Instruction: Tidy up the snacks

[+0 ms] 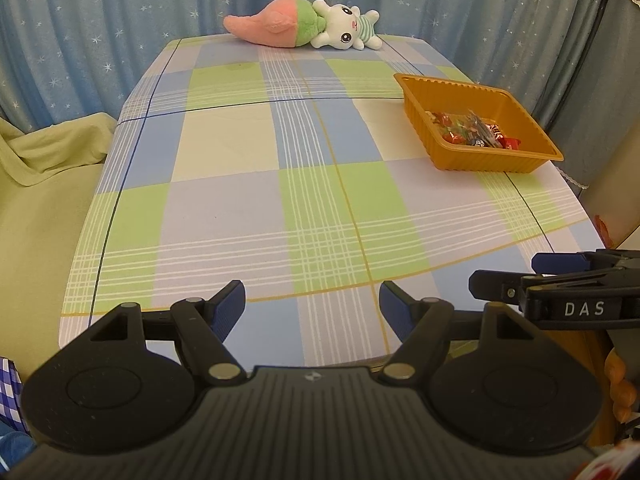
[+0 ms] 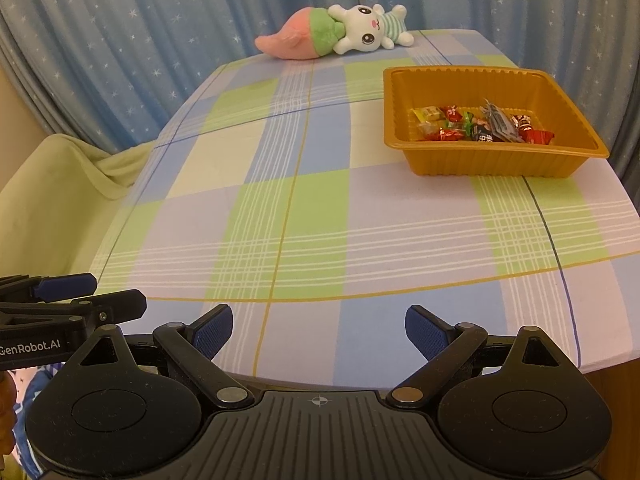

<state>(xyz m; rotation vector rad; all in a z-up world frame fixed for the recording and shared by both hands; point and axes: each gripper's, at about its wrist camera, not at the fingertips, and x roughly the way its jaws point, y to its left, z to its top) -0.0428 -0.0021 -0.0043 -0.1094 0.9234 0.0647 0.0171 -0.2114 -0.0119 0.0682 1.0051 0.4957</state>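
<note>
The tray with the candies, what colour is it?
The tray is orange-brown, clearest in the right wrist view.

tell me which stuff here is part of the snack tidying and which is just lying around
Part of the job:
- orange tray
- wrapped snacks inside it
- left tongs, open
- right tongs, open

Just lying about:
- plush rabbit with carrot at the far table edge
- checked tablecloth
- star-print curtain
- pale green cloth beside the table

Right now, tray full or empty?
Partly filled. The tray holds a small cluster of wrapped snacks along its near side; the far part of its floor is bare.
</note>
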